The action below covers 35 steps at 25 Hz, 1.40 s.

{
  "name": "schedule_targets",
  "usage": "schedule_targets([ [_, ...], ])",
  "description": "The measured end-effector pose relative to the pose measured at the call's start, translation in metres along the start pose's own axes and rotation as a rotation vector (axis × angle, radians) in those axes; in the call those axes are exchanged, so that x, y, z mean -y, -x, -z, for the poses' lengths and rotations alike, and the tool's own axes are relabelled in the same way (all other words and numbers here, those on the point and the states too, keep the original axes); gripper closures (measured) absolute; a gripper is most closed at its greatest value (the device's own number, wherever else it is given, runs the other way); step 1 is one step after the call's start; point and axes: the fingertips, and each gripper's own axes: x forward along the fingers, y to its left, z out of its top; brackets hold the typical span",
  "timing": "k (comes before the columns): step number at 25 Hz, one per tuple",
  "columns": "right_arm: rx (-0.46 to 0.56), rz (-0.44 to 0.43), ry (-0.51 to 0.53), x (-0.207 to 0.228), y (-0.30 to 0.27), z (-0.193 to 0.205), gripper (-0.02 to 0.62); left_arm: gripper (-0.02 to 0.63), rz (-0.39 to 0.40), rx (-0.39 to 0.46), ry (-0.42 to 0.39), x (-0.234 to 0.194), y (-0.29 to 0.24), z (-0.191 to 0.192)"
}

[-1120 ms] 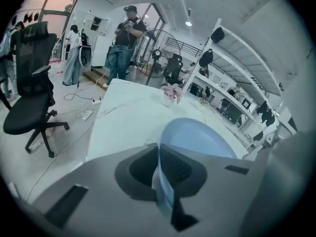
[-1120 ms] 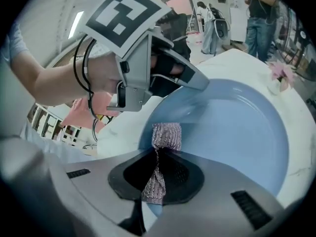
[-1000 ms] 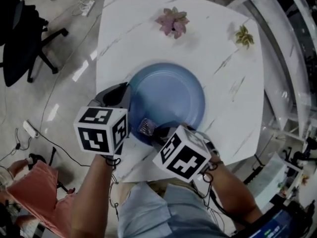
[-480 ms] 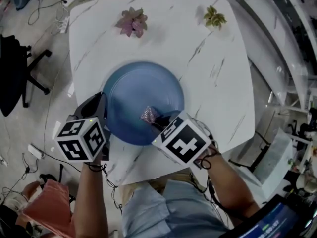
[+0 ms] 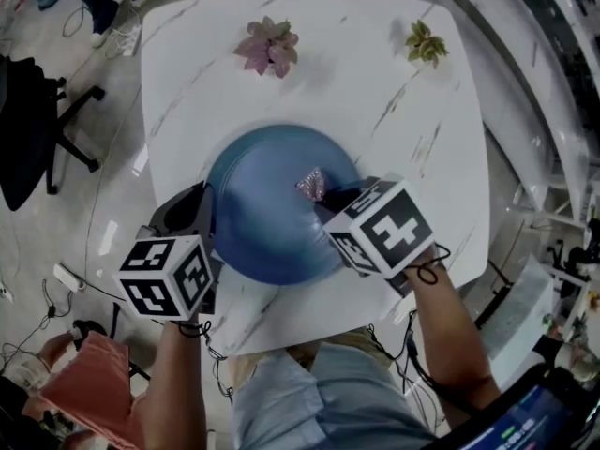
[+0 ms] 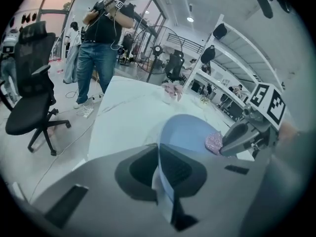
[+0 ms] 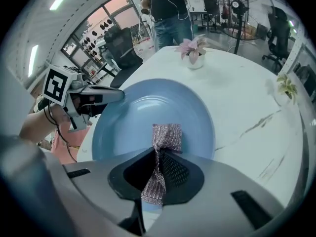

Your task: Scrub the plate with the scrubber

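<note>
- The blue plate (image 5: 262, 228) lies on the white marbled table (image 5: 403, 129), in the half of it nearer to the person.
- The left gripper (image 5: 208, 216) has its jaws clenched on the left rim of the plate; the left gripper view shows the thin edge of the plate pinched between the two pads.
- The right gripper (image 5: 325, 200) reaches over the plate from the right side, and its jaws are closed tightly on the scrubber (image 5: 310, 185), a piece of pinkish metallic mesh.
- The free end of the scrubber sticks out in front of the jaws and rests on the inner surface of the plate, a little to the right of its middle.
- At the far edge of the table stand a pink plant (image 5: 270, 47) in a small white pot and a green plant (image 5: 427, 43), well apart from the plate.
</note>
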Motion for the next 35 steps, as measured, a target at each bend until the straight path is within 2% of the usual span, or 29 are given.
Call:
schedule_targets([
  [5,-0.011,0.023,0.037,0.017,-0.003,-0.024,0.543,0.591,0.017,-0.015,0.001,0.0,-0.001,-0.001],
  [10,-0.024,0.037,0.116,0.019,-0.012,-0.055,0.543,0.591,0.014,-0.023,0.002,0.0,-0.003,0.0],
  [20,-0.035,0.03,0.274,-0.023,-0.032,-0.093,0.545,0.591,0.027,-0.059,0.026,0.002,-0.003,0.003],
  [27,-0.032,-0.033,0.319,-0.067,-0.042,-0.087,0.545,0.591,0.017,-0.053,0.03,-0.001,-0.003,0.001],
  [35,-0.032,-0.131,0.313,-0.118,-0.047,-0.053,0.545,0.591,0.02,-0.042,0.037,-0.003,-0.002,0.0],
])
